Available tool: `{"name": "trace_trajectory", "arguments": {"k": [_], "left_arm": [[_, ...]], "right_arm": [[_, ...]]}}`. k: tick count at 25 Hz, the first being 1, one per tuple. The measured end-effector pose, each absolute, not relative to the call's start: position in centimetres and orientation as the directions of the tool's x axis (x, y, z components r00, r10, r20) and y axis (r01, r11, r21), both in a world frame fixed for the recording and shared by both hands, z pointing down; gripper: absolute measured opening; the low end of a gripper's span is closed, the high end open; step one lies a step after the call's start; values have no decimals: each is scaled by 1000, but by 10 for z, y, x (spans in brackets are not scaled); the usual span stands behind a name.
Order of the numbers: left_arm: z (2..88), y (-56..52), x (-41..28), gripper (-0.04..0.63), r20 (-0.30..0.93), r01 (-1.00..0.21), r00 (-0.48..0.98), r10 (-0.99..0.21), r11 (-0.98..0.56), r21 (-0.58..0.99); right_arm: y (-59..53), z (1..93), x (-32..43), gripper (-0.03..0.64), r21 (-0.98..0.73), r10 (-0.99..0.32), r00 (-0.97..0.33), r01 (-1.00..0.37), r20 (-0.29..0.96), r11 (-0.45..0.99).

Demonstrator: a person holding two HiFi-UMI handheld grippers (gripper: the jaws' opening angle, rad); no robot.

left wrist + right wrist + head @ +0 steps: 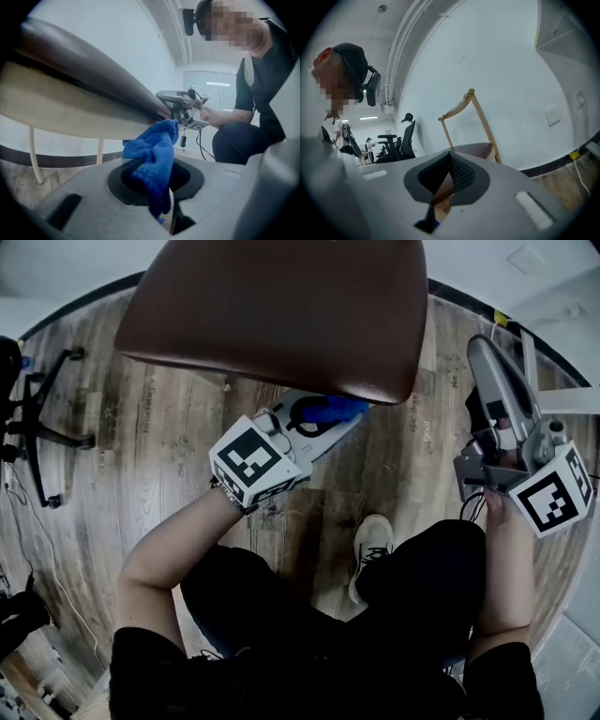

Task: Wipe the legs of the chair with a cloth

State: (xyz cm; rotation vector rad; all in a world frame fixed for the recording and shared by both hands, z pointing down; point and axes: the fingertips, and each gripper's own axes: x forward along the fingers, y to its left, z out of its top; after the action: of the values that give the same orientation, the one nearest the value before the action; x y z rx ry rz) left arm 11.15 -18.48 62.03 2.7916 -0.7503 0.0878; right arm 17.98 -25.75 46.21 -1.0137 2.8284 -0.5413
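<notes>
The chair's brown seat (281,306) fills the top of the head view. My left gripper (333,418) reaches under the seat's front edge and is shut on a blue cloth (330,409). In the left gripper view the cloth (154,159) bunches up between the jaws just below the pale underside of the seat (65,103), with two light wooden legs (33,154) (99,151) beyond. My right gripper (486,357) is off to the right, apart from the chair, its jaws together with nothing in them. The right gripper view shows the chair's wooden backrest (461,105) ahead.
An office chair's black wheeled base (42,427) stands at the left on the wood floor, with a thin cable (56,587) beside it. The person's shoe (370,545) is just below the seat. More office chairs (401,140) stand far off. A white wall with a dark baseboard (553,164) runs behind.
</notes>
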Motion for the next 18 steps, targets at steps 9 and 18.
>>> {"name": "trace_trajectory", "arguments": {"k": [9, 18], "left_arm": [[651, -190, 117, 87, 163, -488, 870, -465, -860, 148], [744, -202, 131, 133, 289, -482, 858, -424, -860, 167]], "right_arm": [[-266, 480, 185, 8, -393, -614, -787, -583, 59, 710], [-283, 494, 204, 8, -406, -625, -777, -596, 74, 693]]}}
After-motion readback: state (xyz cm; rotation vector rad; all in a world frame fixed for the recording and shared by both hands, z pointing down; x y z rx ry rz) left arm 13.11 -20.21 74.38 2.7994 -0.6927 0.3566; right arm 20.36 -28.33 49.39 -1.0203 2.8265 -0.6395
